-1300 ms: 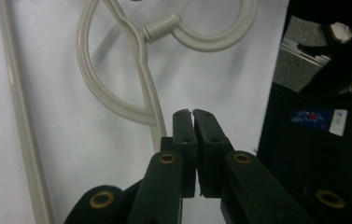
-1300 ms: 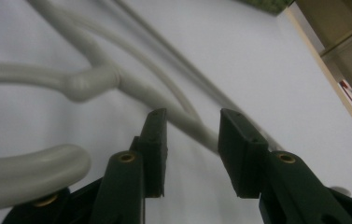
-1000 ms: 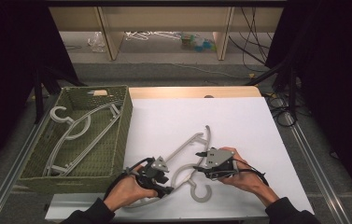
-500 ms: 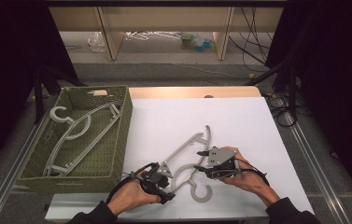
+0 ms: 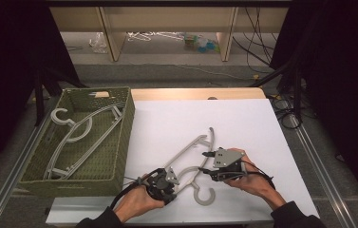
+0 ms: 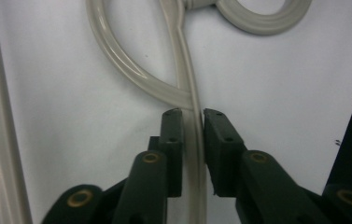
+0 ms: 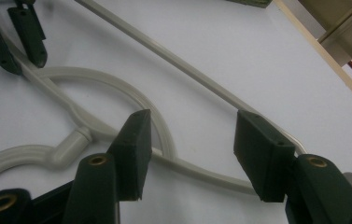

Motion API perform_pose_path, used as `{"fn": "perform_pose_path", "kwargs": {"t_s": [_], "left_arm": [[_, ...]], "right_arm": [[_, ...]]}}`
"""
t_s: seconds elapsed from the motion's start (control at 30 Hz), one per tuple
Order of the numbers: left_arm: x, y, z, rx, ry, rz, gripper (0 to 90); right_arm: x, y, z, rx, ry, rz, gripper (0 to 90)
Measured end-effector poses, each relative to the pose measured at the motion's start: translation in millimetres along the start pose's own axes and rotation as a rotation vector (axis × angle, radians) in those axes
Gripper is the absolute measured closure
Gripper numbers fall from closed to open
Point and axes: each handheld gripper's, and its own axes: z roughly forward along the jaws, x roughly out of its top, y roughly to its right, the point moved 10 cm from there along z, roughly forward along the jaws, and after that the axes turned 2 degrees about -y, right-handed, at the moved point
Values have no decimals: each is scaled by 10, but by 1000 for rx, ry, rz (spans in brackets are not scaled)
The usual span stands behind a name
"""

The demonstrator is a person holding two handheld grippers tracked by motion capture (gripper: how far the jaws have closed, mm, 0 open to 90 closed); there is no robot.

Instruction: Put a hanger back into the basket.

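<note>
Hangers: one (image 5: pixel 192 164) on table, two (image 5: pixel 74 137) in basket (image 5: pixel 124 142).

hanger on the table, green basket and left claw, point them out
hanger (image 5: pixel 188 153) high view, on its sloping arm
green basket (image 5: pixel 125 137) high view, on its right wall
left claw (image 6: pixel 193 122) left gripper view, midway between the tips, shut on the hanger
</note>
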Motion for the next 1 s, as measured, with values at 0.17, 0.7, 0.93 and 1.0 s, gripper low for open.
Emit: {"fn": "perform_pose_path", "kwargs": {"t_s": [0.17, 0.7, 0.93, 1.0], "left_arm": [[-3, -11, -1, -17, -6, 6, 790], [14, 57, -22, -49, 48, -137, 808], [17, -2, -307, -93, 110, -156, 808], [39, 20, -393, -112, 135, -192, 810]], "right_arm": [[-4, 20, -12, -5, 2, 6, 476], [2, 53, -61, -15, 14, 27, 413], [-18, 123, -227, -18, 45, 32, 402], [-24, 75, -240, 3, 36, 12, 406]]}}
